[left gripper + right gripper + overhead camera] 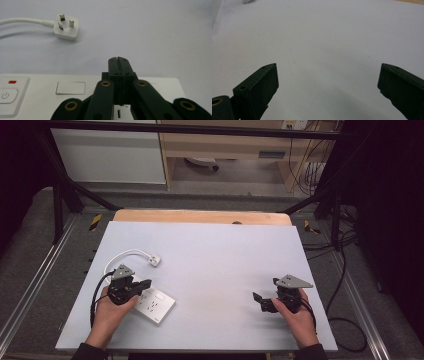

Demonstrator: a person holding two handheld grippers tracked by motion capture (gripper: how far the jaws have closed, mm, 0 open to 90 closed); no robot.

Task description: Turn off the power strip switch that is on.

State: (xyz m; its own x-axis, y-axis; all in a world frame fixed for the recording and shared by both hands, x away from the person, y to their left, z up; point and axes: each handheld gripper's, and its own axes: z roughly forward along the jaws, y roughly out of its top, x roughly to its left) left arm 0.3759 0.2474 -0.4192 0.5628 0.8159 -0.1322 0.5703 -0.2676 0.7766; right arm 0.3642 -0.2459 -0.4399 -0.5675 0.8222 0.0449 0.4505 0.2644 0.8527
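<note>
High view: pale table (215,270), grey floor (30,245); left claw (145,285) closed empty, right claw (257,301) open.

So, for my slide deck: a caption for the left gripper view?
Shut left gripper over a white power strip, its plug lying pins-up beyond.

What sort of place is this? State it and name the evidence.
Probably a lab recording station: a pale blue-grey board table inside a black metal frame, loose black cables on the floor, and a white power strip set out as a test piece.

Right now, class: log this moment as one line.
left gripper: shut, empty, over power strip | right gripper: open, empty | plug: unplugged, on table
</note>
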